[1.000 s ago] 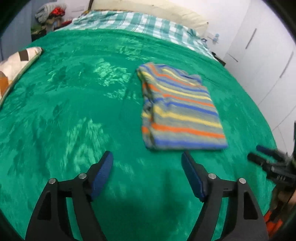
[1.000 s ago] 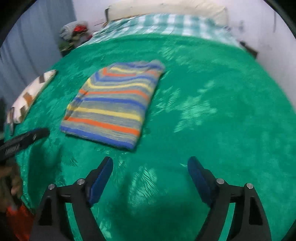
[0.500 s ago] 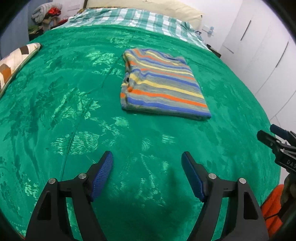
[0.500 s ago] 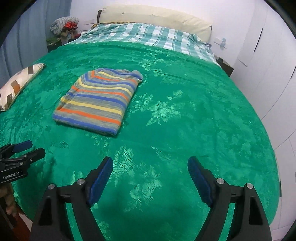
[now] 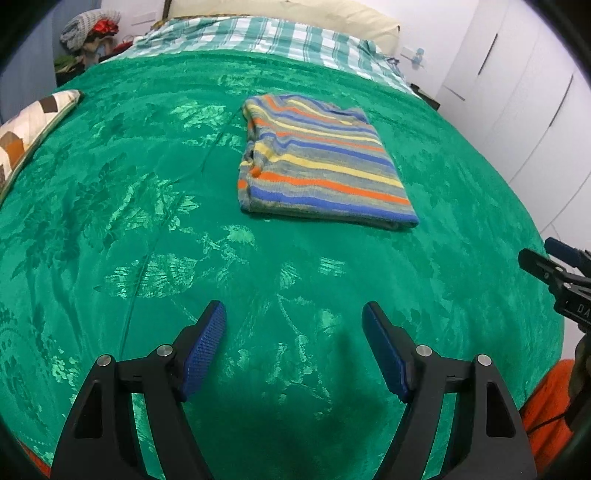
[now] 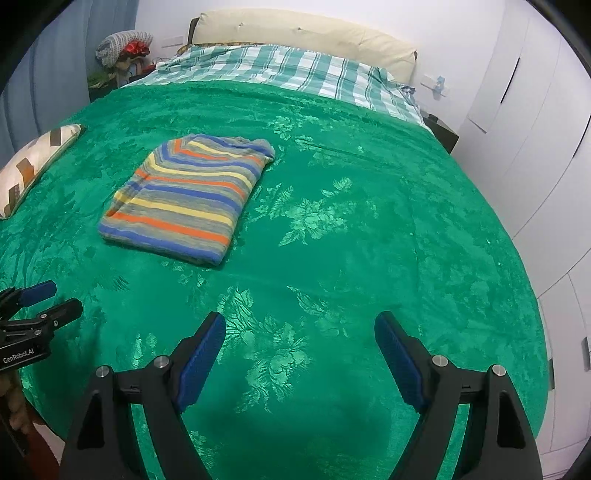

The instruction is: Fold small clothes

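Observation:
A striped garment (image 5: 317,162) (image 6: 188,195) in blue, orange, yellow and grey lies folded into a flat rectangle on the green bedspread (image 5: 147,206) (image 6: 369,221). My left gripper (image 5: 293,314) hovers open over bare bedspread, well short of the garment, nothing between its blue pads. My right gripper (image 6: 299,325) is open too, above bare cloth to the right of the garment. Each gripper shows at the edge of the other's view: the right one (image 5: 554,264) at far right, the left one (image 6: 44,301) at far left.
A brown-and-white patterned cushion (image 5: 26,125) (image 6: 33,162) lies at the left edge of the bed. A checked sheet (image 6: 288,70) and a cream pillow (image 6: 303,33) are at the head. White wardrobe doors (image 6: 535,129) stand along the right side.
Both grippers have drawn back from the folded garment, which now lies farther off in both views. The right one also rose and tilted. The jaws stayed open.

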Action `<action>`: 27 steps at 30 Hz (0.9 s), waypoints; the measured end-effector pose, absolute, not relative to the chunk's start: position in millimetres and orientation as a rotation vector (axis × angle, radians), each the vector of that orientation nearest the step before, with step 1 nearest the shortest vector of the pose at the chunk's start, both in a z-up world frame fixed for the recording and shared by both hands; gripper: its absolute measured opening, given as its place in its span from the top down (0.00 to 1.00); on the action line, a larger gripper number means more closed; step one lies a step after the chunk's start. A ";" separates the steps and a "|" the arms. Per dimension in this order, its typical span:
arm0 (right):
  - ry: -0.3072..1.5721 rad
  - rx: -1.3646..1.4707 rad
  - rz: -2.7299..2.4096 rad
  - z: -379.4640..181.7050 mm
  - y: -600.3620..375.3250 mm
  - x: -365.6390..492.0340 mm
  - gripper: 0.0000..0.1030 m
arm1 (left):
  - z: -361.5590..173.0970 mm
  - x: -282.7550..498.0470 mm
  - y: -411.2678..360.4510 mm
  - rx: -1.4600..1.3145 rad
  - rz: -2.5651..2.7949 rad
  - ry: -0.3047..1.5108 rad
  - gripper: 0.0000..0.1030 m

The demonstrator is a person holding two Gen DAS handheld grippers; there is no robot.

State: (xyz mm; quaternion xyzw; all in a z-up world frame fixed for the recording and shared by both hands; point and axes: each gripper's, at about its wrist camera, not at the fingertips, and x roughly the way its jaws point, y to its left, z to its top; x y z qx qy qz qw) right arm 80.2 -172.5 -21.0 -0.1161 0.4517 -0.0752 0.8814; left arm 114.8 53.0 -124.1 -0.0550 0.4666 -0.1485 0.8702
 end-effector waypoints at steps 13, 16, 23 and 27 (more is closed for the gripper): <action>0.970 -0.229 -0.142 -33.9 -181.0 90.2 0.20 | -127.8 124.2 59.7 -0.076 -0.311 0.993 0.24; 0.995 -0.131 -0.084 -42.8 -197.6 100.2 0.20 | -114.7 150.0 82.6 -0.169 -0.353 0.969 0.24; 0.936 0.313 0.180 -56.7 -241.9 173.8 0.20 | -106.4 246.8 105.2 -0.345 -0.486 0.980 0.21; 0.940 0.501 0.342 -84.0 -241.7 231.4 0.20 | -124.7 290.1 89.5 -0.328 -0.510 1.032 0.22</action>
